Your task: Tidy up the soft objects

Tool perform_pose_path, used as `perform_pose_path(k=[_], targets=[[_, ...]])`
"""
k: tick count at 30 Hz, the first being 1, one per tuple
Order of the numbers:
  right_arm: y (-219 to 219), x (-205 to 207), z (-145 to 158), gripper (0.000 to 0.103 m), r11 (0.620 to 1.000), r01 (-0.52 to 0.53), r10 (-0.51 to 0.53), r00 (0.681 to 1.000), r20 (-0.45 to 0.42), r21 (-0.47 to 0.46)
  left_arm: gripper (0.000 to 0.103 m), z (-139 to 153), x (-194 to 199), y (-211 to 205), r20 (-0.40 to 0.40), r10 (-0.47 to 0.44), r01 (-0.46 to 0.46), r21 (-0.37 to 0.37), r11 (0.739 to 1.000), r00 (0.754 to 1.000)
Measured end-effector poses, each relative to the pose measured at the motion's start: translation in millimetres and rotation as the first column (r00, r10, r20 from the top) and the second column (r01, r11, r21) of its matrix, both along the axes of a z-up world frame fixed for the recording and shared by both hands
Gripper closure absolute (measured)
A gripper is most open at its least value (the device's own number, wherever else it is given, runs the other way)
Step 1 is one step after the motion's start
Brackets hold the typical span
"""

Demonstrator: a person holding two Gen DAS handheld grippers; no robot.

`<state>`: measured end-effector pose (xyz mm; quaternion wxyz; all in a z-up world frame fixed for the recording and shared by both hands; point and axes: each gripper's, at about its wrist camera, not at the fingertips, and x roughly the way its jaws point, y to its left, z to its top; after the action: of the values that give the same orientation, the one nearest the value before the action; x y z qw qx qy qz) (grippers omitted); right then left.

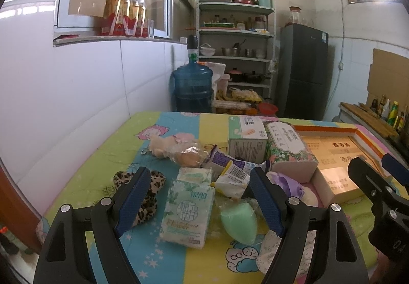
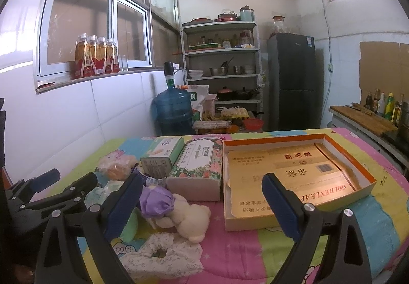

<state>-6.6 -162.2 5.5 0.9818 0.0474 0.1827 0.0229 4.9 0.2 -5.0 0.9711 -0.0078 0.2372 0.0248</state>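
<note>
Cream plush bear (image 2: 188,217) lying beside purple cloth (image 2: 156,201), floral scrunchie (image 2: 163,253), green sponge (image 1: 239,222), leopard scrunchie (image 1: 148,197)

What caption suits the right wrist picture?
Open right hand-held gripper above a plush bear, beside an empty tray box.

The left gripper (image 1: 202,201) hovers with its jaws wide apart above the near edge of the table (image 1: 84,169), which has a colourful cartoon cloth, and nothing is between its blue fingers (image 1: 134,201). Under it lie a white tissue pack (image 1: 188,215) and a green sponge (image 1: 239,222), with a leopard-print hair tie (image 1: 149,194) more to the left edge. Toward the right edge sits an open cardboard box (image 1: 340,153), and a floral tissue pack (image 1: 288,146) stands just beside it.
</note>
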Motion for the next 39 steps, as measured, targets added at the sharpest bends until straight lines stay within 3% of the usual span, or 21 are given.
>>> perform_pose_path(k=[39], targets=[[3.0, 1.8, -0.7, 0.008, 0.999, -0.033, 0.034, 0.999, -0.031, 0.025, 0.022, -4.1, 2.2, 1.6, -0.011, -0.001, 0.001, -0.009, 1.0, 1.0]])
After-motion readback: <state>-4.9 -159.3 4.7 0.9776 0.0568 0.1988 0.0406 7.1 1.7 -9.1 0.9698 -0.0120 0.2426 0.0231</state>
